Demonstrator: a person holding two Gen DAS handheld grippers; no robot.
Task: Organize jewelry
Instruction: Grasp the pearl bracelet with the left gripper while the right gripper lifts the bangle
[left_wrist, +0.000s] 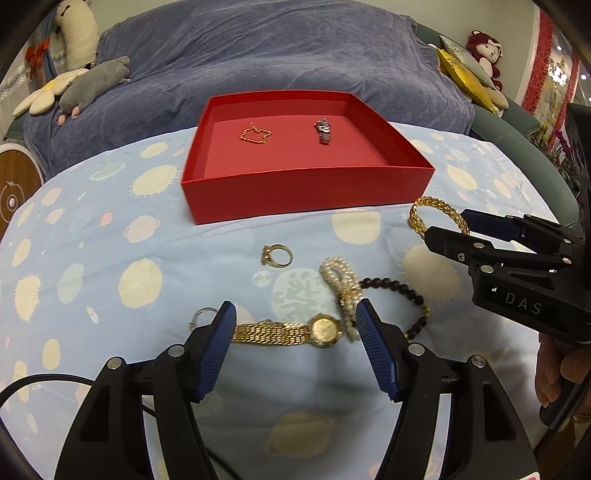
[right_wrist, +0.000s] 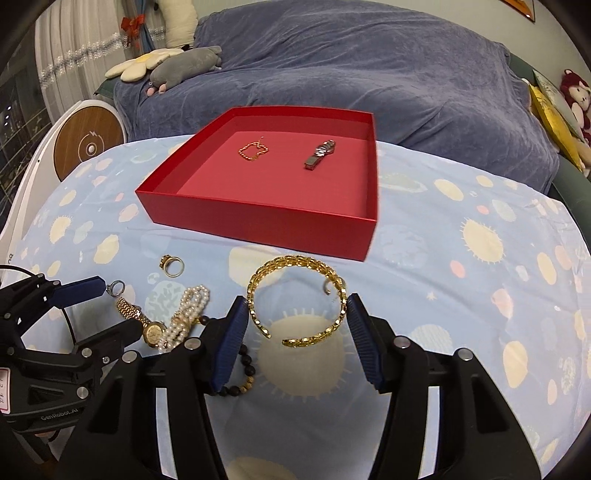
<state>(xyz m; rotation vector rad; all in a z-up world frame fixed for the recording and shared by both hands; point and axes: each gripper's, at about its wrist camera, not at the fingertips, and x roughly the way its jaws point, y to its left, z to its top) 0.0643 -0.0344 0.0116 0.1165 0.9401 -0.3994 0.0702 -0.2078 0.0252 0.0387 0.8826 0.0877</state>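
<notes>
two tools over the jewelry, one carrying the gold bangle

the right tool (right_wrist: 297, 325) has its two blue pads pressed on the sides of the gold bangle (right_wrist: 295, 299), an open woven cuff. the bangle sits between the pads and looks lifted a little over the blue patterned cloth (right_wrist: 443, 295) on the worktop. the red box (right_wrist: 258, 225) is in front of this tool, and inside it lie a thin gold chain (right_wrist: 254, 149) and a silver watch (right_wrist: 320, 152), apart from each other.

the left tool (left_wrist: 295, 334) is wide open and holds nothing. the gold watch (left_wrist: 291, 332) lies flat on the cloth between its fingers; in this view i cannot tell if the left pad touches the strap end. just beside the right finger is the pearl bracelet (left_wrist: 338, 280), and behind that finger the dark bead bracelet (left_wrist: 402, 295). a small silver ring (left_wrist: 201, 315) is just beside the left finger, on its outer side. a gold ring (left_wrist: 277, 254) lies further in front of the tool, between it and the red box. a part of a hand (left_wrist: 557, 373) shows at the right edge, under the right tool.
</notes>
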